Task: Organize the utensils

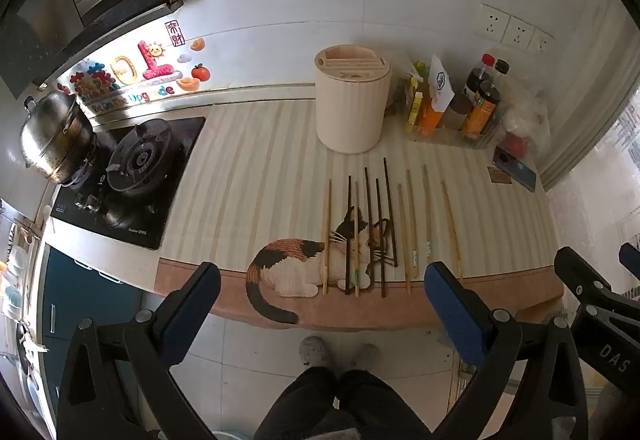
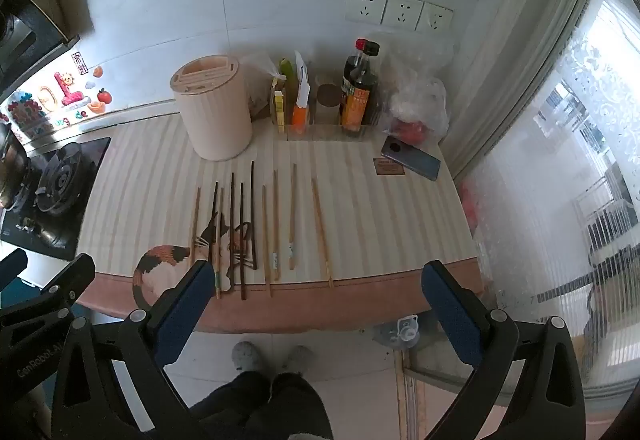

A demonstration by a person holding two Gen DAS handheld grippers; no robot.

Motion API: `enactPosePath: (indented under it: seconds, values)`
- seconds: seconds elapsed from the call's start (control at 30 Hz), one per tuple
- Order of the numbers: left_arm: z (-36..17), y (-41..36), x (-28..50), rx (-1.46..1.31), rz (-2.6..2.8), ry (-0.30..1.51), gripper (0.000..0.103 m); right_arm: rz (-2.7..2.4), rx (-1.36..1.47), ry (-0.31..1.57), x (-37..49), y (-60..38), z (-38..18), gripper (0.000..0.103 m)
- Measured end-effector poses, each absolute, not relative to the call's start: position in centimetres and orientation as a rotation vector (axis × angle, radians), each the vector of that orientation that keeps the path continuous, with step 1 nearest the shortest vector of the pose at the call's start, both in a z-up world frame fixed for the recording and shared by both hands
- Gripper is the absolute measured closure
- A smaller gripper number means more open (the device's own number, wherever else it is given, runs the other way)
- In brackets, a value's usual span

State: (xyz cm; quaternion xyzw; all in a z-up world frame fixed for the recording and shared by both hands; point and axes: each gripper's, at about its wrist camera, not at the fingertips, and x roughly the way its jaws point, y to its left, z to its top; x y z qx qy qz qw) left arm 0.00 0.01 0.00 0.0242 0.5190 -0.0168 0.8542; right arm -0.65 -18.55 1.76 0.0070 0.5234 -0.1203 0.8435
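Observation:
Several chopsticks, dark [image 1: 370, 224] [image 2: 242, 236] and pale wood [image 1: 412, 224] [image 2: 294, 213], lie side by side on the striped counter mat [image 1: 256, 175] [image 2: 380, 215], pointing toward the wall. Behind them stands a cream cylindrical utensil holder [image 1: 350, 99] [image 2: 214, 109] with slots in its top. My left gripper [image 1: 320, 304] hovers open above the counter's front edge, nothing between its fingers. My right gripper [image 2: 318, 298] is open too, held at the same height just to the right. Both are well short of the chopsticks.
A gas hob [image 1: 132, 175] with a steel pot [image 1: 56, 135] fills the left. Sauce bottles [image 2: 358, 87] and packets [image 2: 298, 95] line the back wall. A phone [image 2: 410, 157] lies at the back right. A person's legs [image 1: 340, 400] and slippers show below the counter edge.

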Motion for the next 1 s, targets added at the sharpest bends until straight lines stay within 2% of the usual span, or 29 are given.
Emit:
enactPosePath:
  seconds: [1.0]
  values:
    - [1.5, -0.1, 0.0, 0.055, -0.047, 1.058, 0.0, -0.253, 0.025, 1.083, -1.3, -18.7, 2.9, 0.0]
